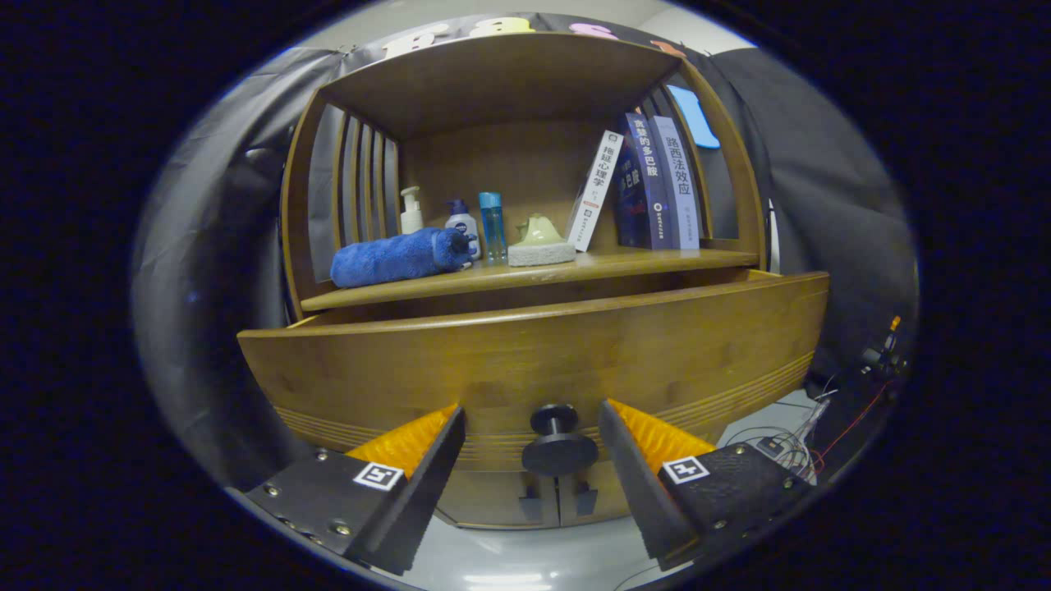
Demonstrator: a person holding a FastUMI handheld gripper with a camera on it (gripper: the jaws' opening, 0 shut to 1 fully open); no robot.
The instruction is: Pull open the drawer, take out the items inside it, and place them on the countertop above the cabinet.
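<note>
While the wooden drawer front (534,353) stands pulled out a little below the countertop (640,264), that shelf carries 1 rolled blue towel (398,257), 3 small bottles (461,220), 1 pale green sponge-like block (540,245) and 3 upright books (649,185). The gripper (532,439) is spread wide, its 2 fingers (427,480) flanking the single round black drawer knob (559,443) without touching it, holding nothing.
</note>
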